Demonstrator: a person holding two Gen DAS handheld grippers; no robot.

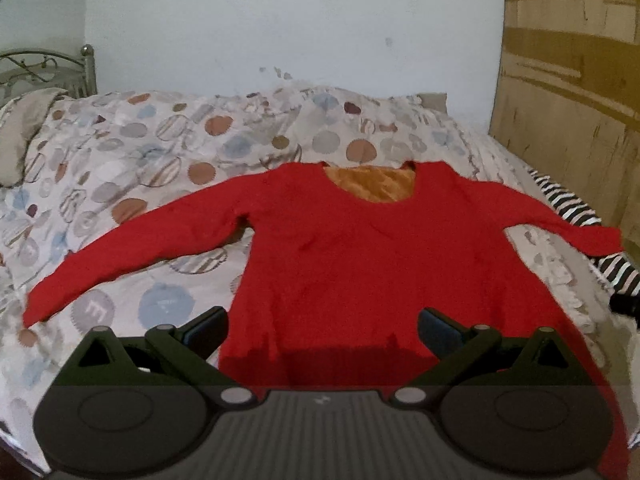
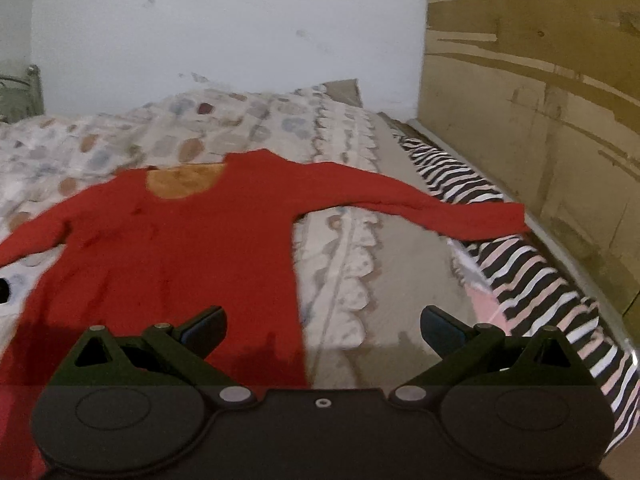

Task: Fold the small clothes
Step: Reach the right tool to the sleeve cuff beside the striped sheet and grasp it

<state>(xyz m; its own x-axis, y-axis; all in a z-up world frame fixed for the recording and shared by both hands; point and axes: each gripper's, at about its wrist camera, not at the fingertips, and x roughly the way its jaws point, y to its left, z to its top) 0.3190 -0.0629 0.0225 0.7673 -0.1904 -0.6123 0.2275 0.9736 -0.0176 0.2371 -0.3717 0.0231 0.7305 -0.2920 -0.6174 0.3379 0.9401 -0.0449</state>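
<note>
— What have you got in front of you?

— A small red long-sleeved knit top, spread flat and face up on the bed, both sleeves stretched out to the sides. The fabric looks soft and matte, with faint creases down the body. The neckline is a wide scoop, and through it an orange-brown fleecy lining shows.

— And your tools?

— My left gripper hovers over the top's hem, black fingers spread wide with nothing between them; the hem shows in the gap. My right gripper is equally wide apart and empty, sitting off the top's right edge, so that its left finger is over red cloth and its right finger over the bedding.

— What does the top lie on?

— A pale quilted bedspread printed with round patches in brown, blue and grey, some of them striped. It is rumpled beyond the neckline. To the right of the top the bedspread ends in a scalloped border, then a plain beige strip.

— Anything near the sleeves?

— The right sleeve's cuff reaches onto a black-and-white striped cloth running along the bed's edge, with some pink in it. Beyond that stands a brown board wall, flat and smudged. Behind the top is a whitish wall with dark marks. Far off the left sleeve, a metal bed frame with curled scrollwork and a beige pillow.
</note>
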